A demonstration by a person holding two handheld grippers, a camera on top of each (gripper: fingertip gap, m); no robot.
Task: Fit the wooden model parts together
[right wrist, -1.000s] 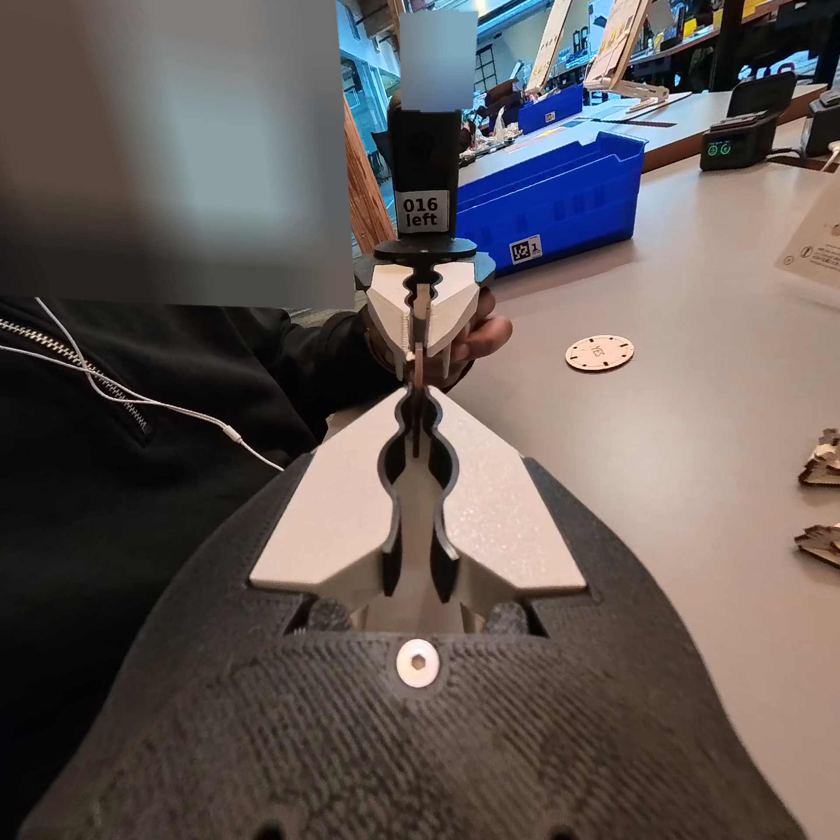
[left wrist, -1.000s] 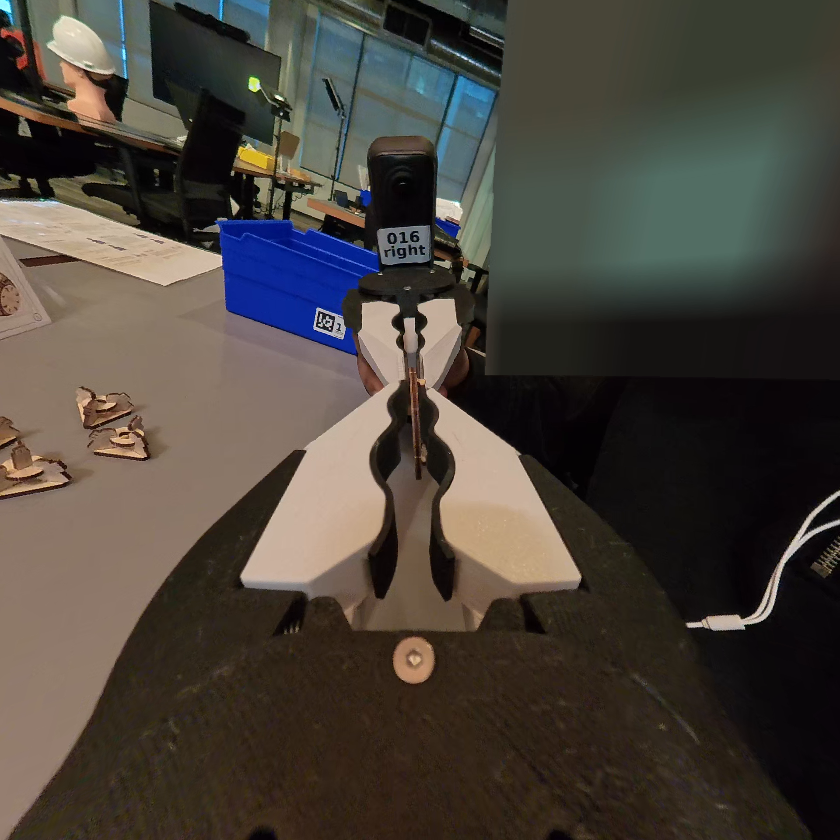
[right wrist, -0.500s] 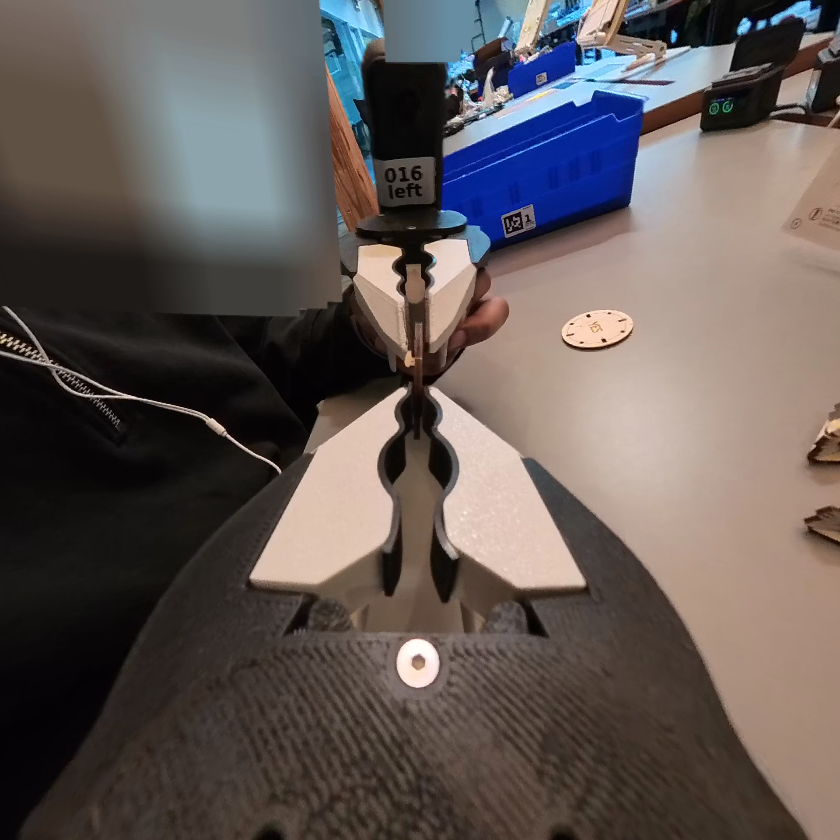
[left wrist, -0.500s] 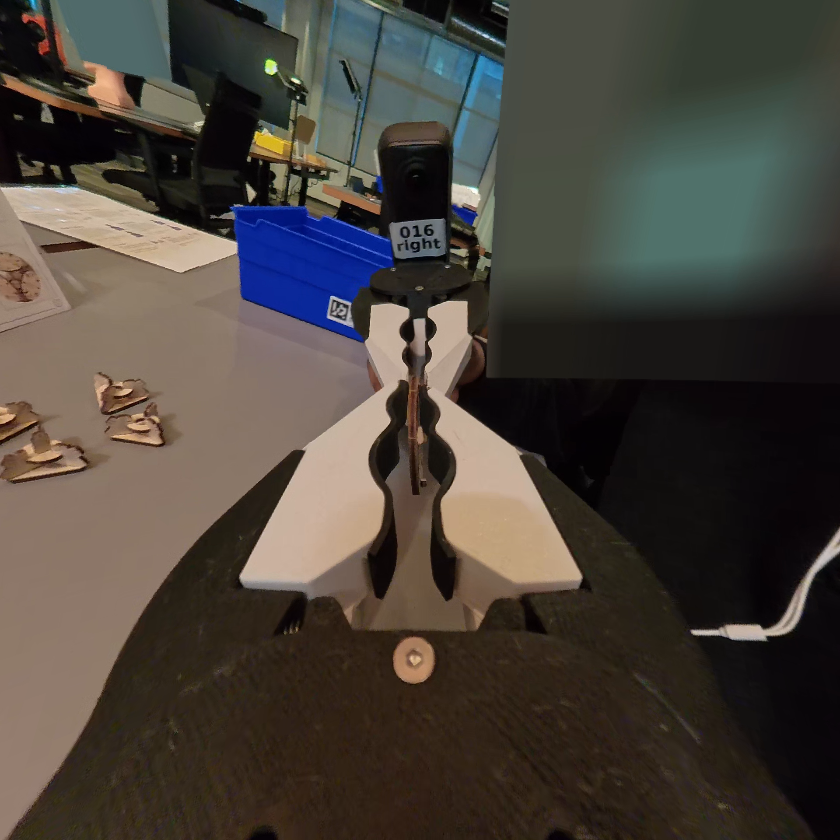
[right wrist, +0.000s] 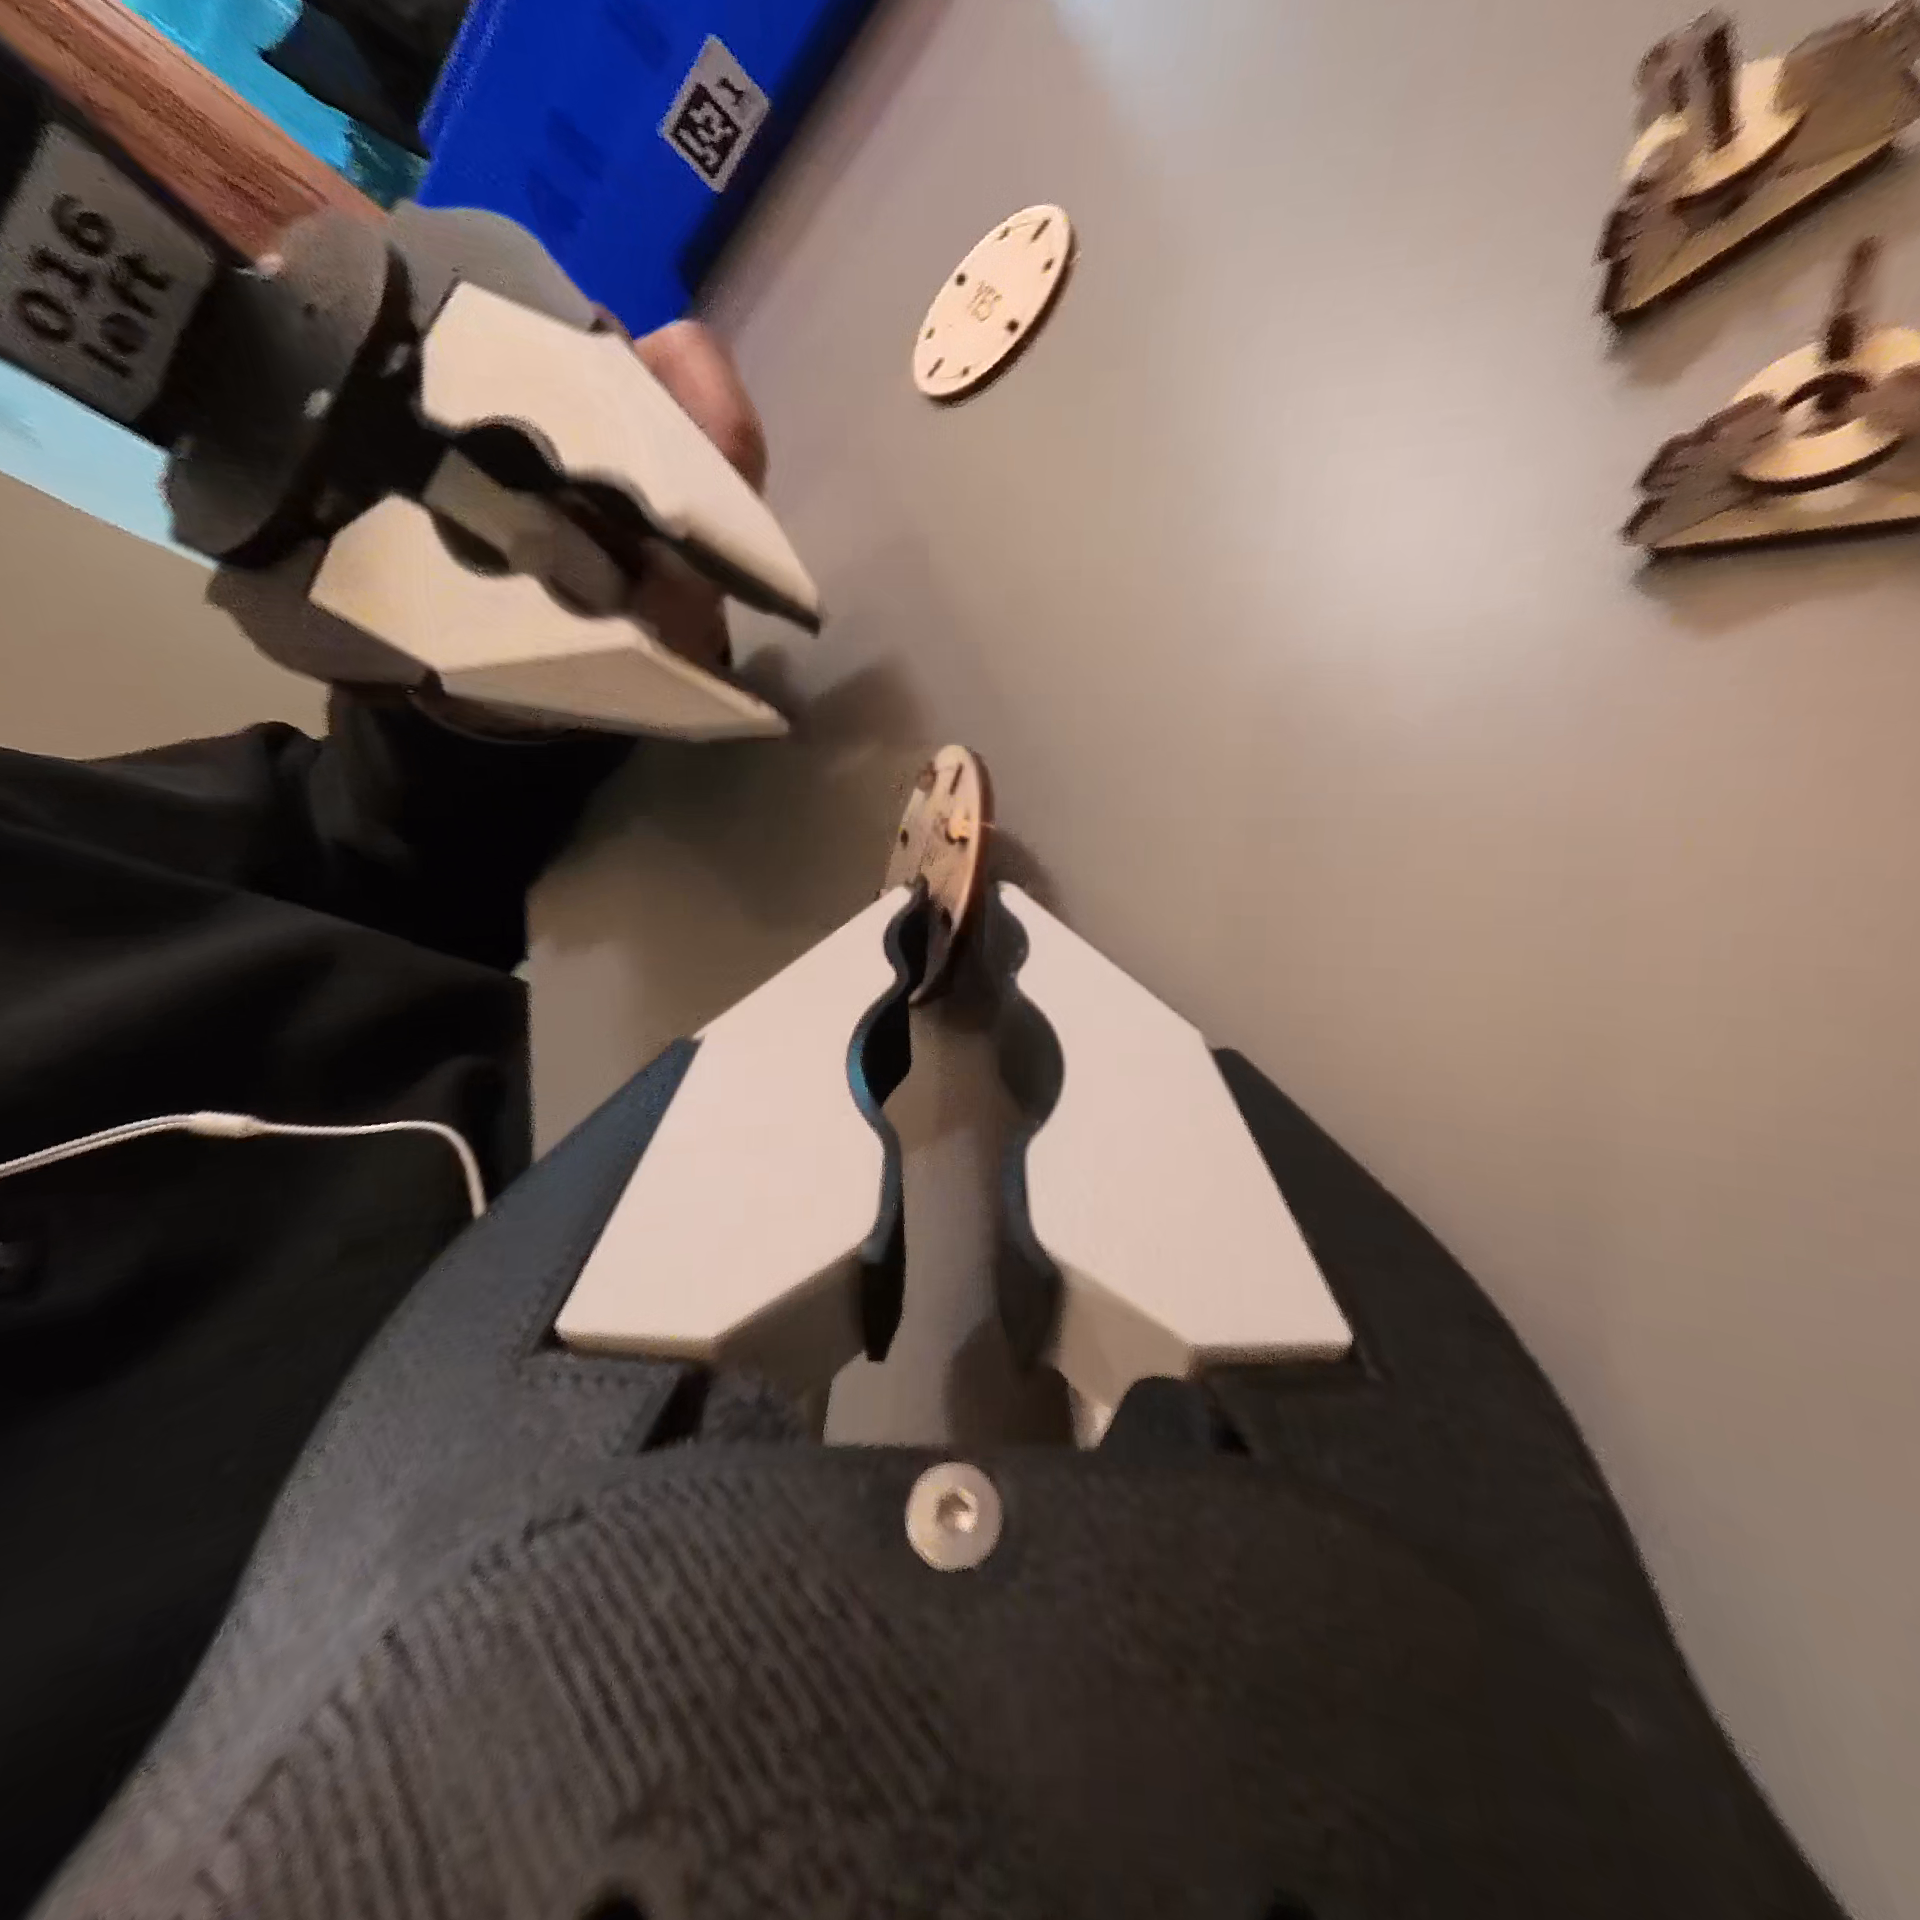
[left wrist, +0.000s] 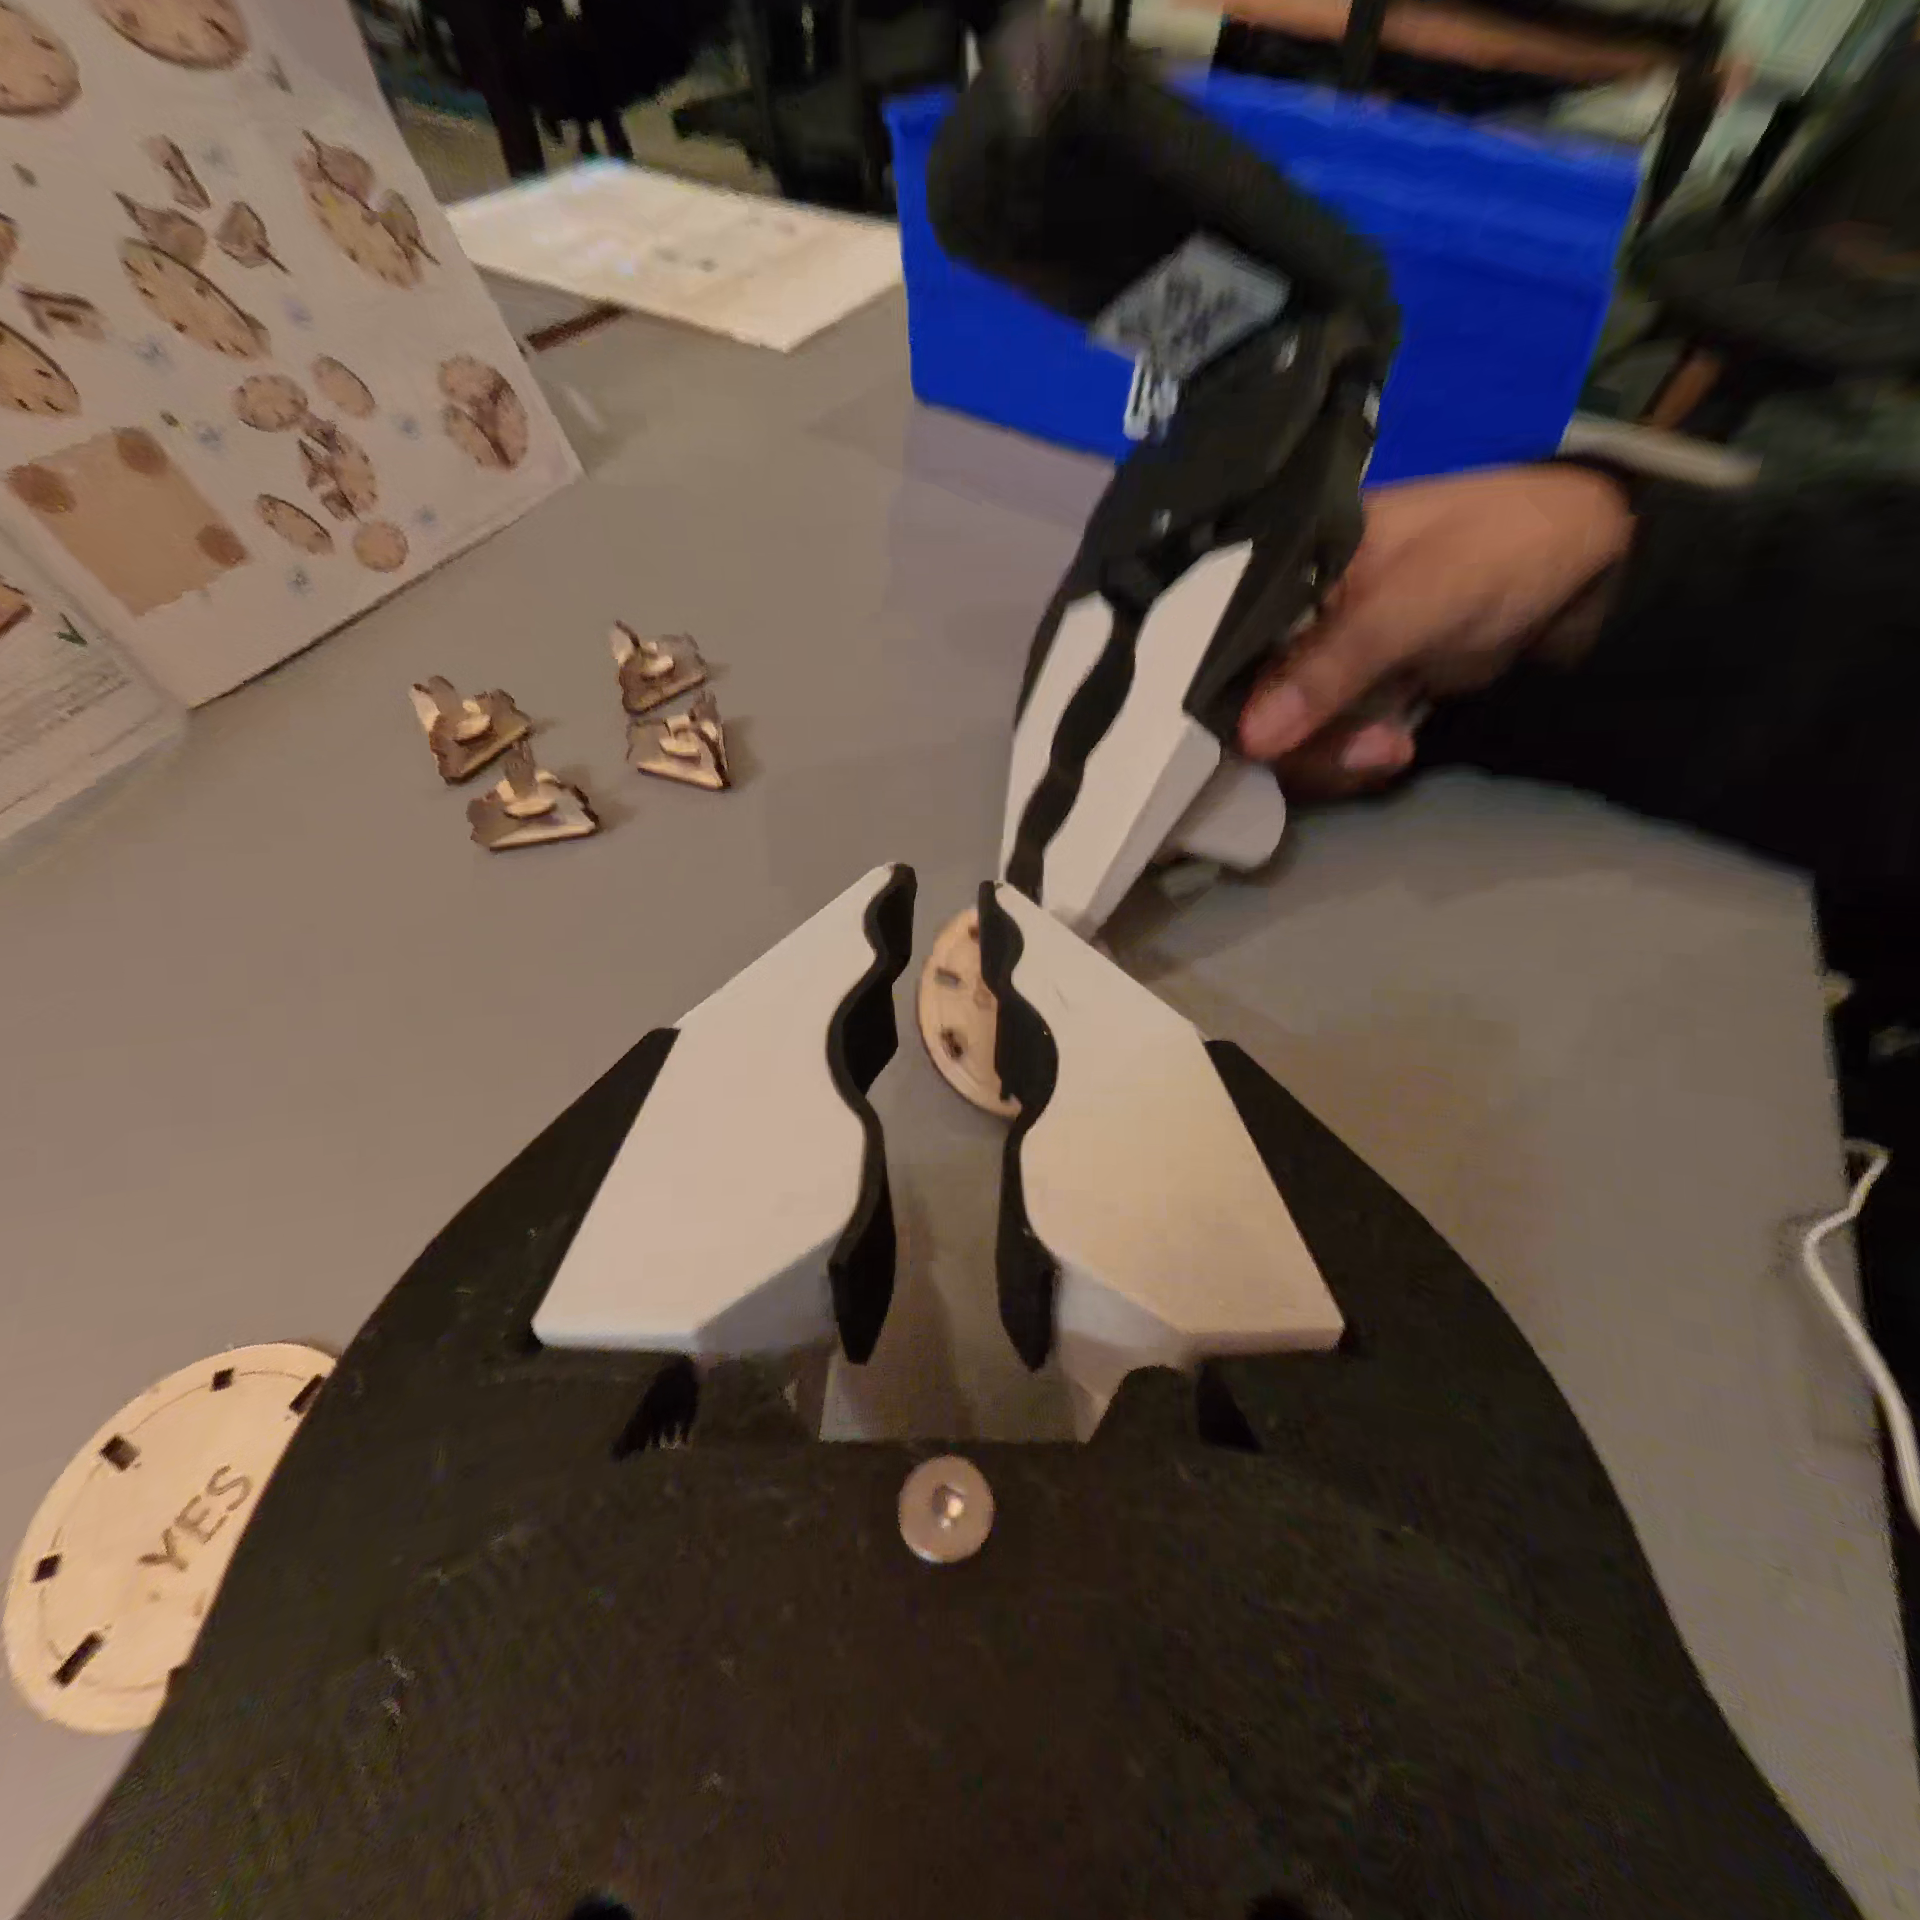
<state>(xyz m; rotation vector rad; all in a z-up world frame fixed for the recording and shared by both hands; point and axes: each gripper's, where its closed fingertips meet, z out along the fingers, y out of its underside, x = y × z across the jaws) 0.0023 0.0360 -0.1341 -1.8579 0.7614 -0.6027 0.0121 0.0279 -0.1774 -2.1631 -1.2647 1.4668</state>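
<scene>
both hand-held grippers parted, jaws opened, small wooden disc (right wrist: 945, 852) released near grey table (right wrist: 1351, 727)

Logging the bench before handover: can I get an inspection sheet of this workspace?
Surface: grey table.
Job's things: small wooden disc tilted on edge; larger slotted wooden disc lying flat; four small wooden assemblies grouped together.
Clutter: illustrated sheet propped up; paper lying flat.
Grippers: left hand-held gripper parted, nothing in it; right hand-held gripper parted, the small disc between its fingertips.
Cables: white cable across a dark jacket.
Surroundings: blue bin behind; the rest blurred.
</scene>
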